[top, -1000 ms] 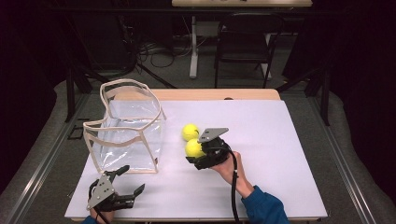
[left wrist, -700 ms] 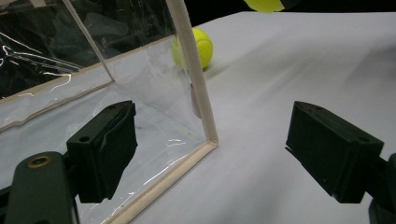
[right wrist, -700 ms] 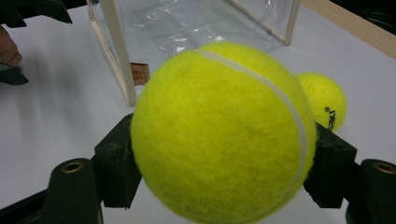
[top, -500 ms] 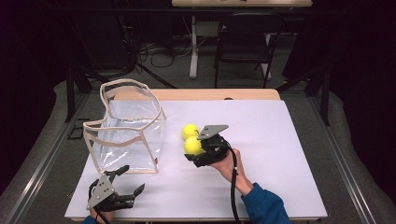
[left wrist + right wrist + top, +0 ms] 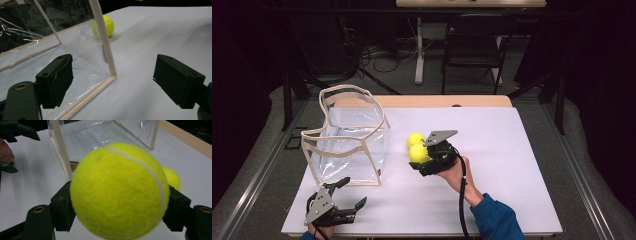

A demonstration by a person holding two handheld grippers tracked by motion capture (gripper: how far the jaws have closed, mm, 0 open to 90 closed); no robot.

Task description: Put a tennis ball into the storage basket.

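My right gripper [image 5: 423, 159] is shut on a yellow tennis ball [image 5: 418, 153] above the white table top, just right of the clear bag [image 5: 347, 137]. In the right gripper view the held ball [image 5: 117, 190] sits between both pads, and a second ball [image 5: 173, 178] peeks out behind it. That second ball [image 5: 414, 139] lies on the table beside the bag. My left gripper [image 5: 346, 196] rests open near the table's front left corner, close to the bag's front bottom edge. In the left gripper view its jaws straddle the bag's corner seam [image 5: 106, 47] without touching it.
The clear bag with beige trim stands upright, mouth open upward, on the left of the white table [image 5: 512, 150]. A wooden strip [image 5: 437, 101] runs along the far edge. A chair [image 5: 472, 55] and cables stand on the floor beyond.
The right gripper with its ball has shifted slightly left and toward the near side, a little nearer the bag. The left gripper has stayed put.
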